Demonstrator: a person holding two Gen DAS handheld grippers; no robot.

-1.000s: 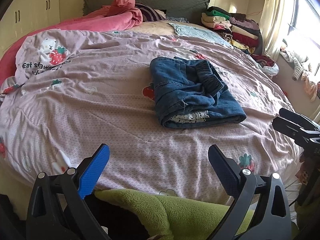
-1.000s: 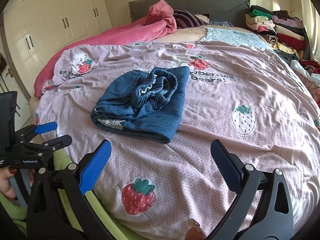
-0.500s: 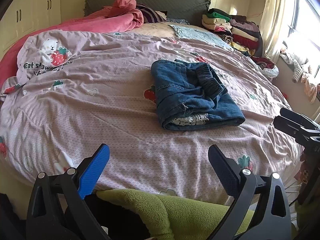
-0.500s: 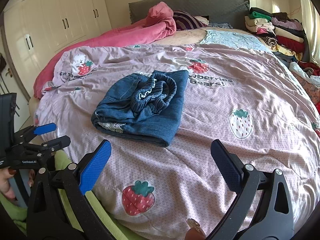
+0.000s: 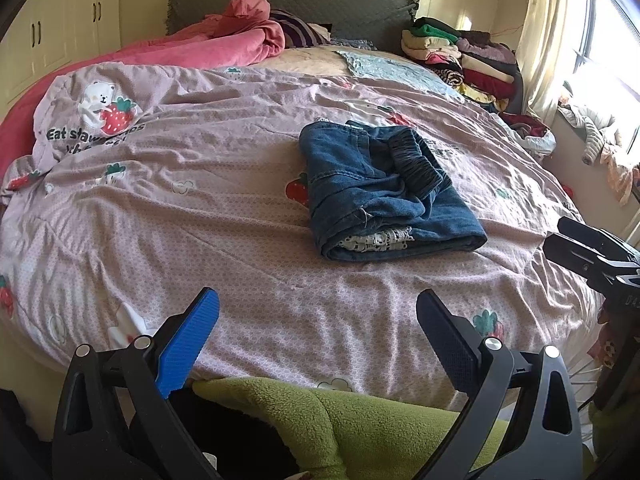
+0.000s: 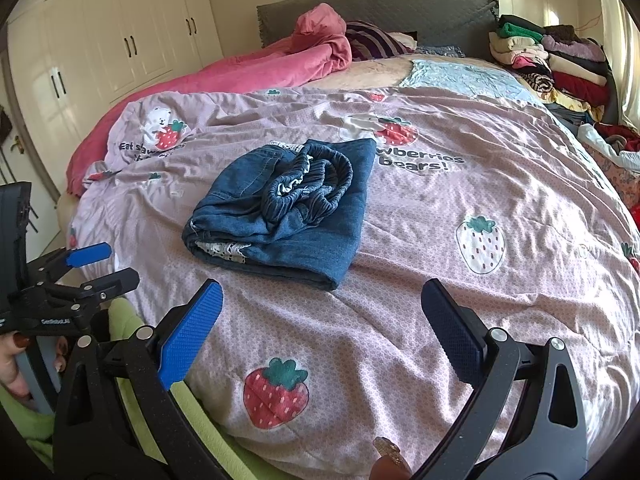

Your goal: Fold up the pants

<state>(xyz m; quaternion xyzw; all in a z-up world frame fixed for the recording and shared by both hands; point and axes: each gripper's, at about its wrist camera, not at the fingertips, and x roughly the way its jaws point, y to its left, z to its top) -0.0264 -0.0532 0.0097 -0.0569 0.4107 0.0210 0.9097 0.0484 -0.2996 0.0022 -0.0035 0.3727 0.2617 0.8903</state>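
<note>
Blue denim pants (image 5: 384, 196) lie folded in a compact bundle on the pink strawberry-print bedspread (image 5: 200, 200), elastic waistband on top. They also show in the right wrist view (image 6: 288, 216). My left gripper (image 5: 316, 332) is open and empty, held back at the near edge of the bed. My right gripper (image 6: 320, 328) is open and empty, also near the bed edge, apart from the pants. The right gripper shows at the right edge of the left wrist view (image 5: 592, 252). The left gripper shows at the left of the right wrist view (image 6: 84, 268).
A pink duvet (image 5: 224, 40) and grey headboard (image 5: 320, 0) are at the far end. A stack of folded clothes (image 5: 464, 56) sits at the far right by the window. White wardrobes (image 6: 120, 48) stand at left. Green fleece (image 5: 320, 420) is below the grippers.
Both cameras have tilted slightly, so the pants sit a little lower in view. Both grippers stay open and the pants have not moved on the bed.
</note>
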